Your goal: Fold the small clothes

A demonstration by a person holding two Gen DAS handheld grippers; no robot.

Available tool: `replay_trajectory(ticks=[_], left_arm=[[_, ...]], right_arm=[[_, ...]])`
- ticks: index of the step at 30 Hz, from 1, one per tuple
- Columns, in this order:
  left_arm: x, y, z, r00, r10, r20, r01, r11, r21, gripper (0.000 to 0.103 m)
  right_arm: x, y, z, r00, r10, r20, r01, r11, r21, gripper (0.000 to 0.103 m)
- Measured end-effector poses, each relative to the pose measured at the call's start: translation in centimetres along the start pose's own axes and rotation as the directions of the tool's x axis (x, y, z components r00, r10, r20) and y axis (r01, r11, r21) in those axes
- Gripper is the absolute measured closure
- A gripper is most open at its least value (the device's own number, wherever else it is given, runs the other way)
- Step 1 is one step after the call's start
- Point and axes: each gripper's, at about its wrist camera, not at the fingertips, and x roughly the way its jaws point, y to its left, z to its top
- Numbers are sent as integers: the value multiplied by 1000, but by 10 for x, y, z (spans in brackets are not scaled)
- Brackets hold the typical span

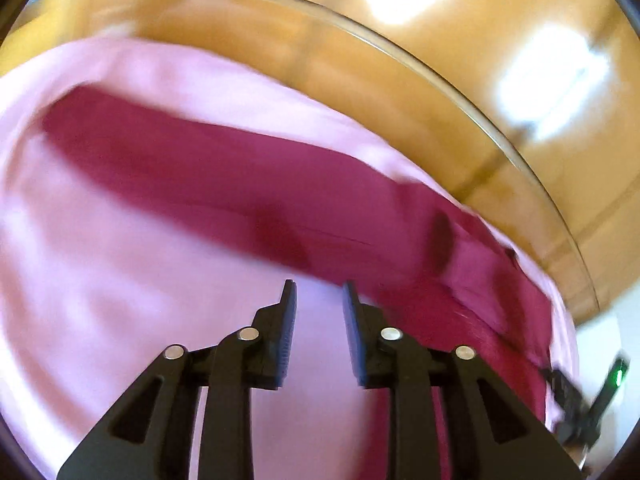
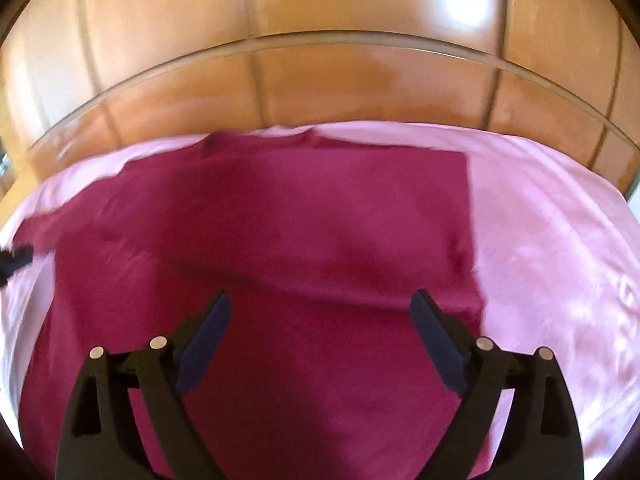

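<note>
A magenta garment (image 2: 304,232) lies flat on a pale pink sheet (image 2: 552,240); its right side shows a straight folded edge. In the left wrist view the same garment (image 1: 224,168) runs as a dark band across the pink sheet (image 1: 120,280). My left gripper (image 1: 318,292) hovers over the sheet just beside the garment's near edge, jaws a little apart, nothing between them. My right gripper (image 2: 320,304) is above the garment's middle, jaws spread wide and empty. The right gripper (image 1: 580,400) also shows at the lower right of the left wrist view. Both views are blurred.
The sheet covers a glass tabletop whose curved rim (image 2: 320,40) runs behind the garment. An orange tiled floor (image 2: 320,0) shows beyond and through the glass. The other gripper's dark tip (image 2: 14,258) pokes in at the left edge of the right wrist view.
</note>
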Motion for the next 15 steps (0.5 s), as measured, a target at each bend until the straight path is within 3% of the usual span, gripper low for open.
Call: replay_trajectory(ticks=[1, 4, 8, 10, 15], left_arm=[[-7, 15, 1, 1000, 9, 15, -9, 999, -34, 53], [-32, 81, 8, 997, 46, 69, -31, 979, -204, 53], [-55, 154, 22, 989, 94, 114, -44, 925, -378, 53], [-61, 179, 32, 984, 121, 128, -54, 900, -433, 53], [-55, 197, 62, 984, 110, 138, -31, 877, -479, 56]], right_arm=[[2, 7, -6, 1000, 5, -15, -5, 1000, -21, 9], [18, 25, -20, 995, 23, -95, -29, 998, -62, 3], [25, 30, -25, 996, 2, -86, -8, 997, -76, 2], [28, 24, -25, 996, 22, -88, -27, 998, -55, 2], [25, 32, -26, 997, 8, -82, -14, 998, -62, 2]])
